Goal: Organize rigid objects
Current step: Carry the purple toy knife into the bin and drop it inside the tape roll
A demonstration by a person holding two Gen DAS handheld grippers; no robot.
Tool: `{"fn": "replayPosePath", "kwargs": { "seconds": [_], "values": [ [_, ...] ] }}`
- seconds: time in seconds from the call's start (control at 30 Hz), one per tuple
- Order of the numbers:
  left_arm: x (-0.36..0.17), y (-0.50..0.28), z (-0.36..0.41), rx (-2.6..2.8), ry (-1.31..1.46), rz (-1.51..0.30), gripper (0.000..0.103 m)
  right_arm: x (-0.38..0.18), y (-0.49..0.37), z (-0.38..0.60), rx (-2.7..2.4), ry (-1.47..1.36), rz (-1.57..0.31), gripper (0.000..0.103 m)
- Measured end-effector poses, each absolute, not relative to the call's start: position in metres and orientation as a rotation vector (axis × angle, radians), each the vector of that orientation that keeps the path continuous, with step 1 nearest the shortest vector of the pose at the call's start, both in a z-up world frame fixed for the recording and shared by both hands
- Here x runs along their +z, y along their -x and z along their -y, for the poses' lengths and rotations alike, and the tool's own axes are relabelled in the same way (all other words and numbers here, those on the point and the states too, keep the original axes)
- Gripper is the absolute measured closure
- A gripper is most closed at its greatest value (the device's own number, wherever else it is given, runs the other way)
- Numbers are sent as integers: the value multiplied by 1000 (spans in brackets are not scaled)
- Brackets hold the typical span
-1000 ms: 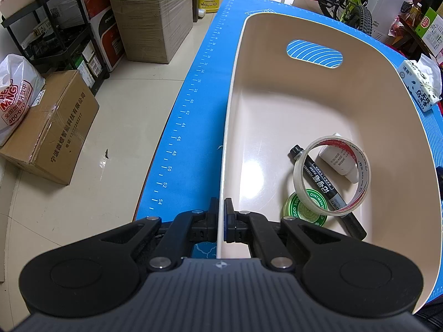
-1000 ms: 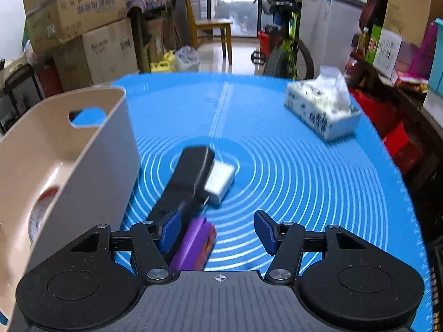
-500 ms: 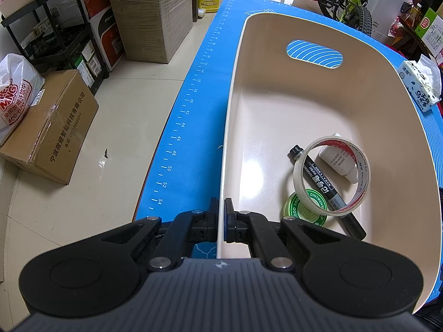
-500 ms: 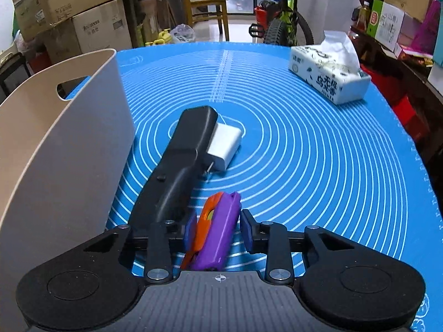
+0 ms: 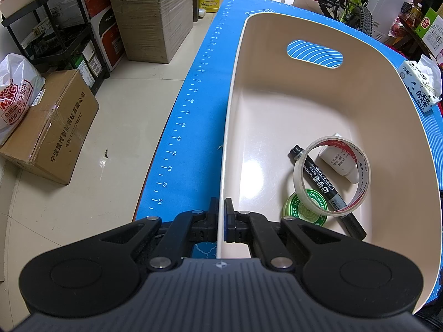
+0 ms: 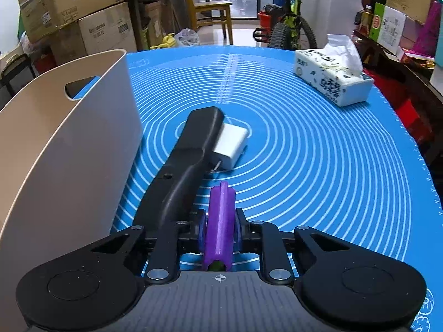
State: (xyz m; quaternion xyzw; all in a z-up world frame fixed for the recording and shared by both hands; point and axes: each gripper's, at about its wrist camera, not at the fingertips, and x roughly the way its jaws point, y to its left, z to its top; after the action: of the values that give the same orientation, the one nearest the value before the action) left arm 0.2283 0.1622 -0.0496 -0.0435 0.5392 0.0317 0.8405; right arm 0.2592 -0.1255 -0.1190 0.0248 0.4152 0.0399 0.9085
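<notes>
The right hand-held gripper (image 6: pixel 220 228) is now clamping its blue pads on the purple tool (image 6: pixel 220 221), which half a second ago was lying flat with its orange side showing and is now sitting upright between the fingers; a second ago the fingers were standing wide apart over it. That suggests the pick is done and the carry to the bin (image 6: pixel 69 149) is coming next. The left hand-held gripper (image 5: pixel 221 221) is staying pinched on the bin's thin near wall, steadying it. Inside the smooth, glossy beige bin are lying a tape roll (image 5: pixel 332 175), a black marker (image 5: pixel 324 185), a small white bottle (image 5: pixel 339 163) and a round green tin (image 5: pixel 301 207). On the blue ringed mat (image 6: pixel 318 166) covering the surface, a long matte black handle-shaped piece (image 6: pixel 185 171) is resting against a white boxy charger (image 6: pixel 231 145), near the bin
</notes>
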Motion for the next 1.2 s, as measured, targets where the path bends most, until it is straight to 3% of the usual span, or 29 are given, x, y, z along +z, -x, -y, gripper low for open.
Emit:
{"fn": "replayPosePath", "kwargs": {
  "seconds": [0.8,1.2],
  "values": [
    [-50,-228,-163,67,90,-1139,99,-8,-250,85,230,-118,-578,74],
    [-50,-228,-164,66,91,-1139,99,-16,-266,9,330,10,-630,74]
  ]
}}
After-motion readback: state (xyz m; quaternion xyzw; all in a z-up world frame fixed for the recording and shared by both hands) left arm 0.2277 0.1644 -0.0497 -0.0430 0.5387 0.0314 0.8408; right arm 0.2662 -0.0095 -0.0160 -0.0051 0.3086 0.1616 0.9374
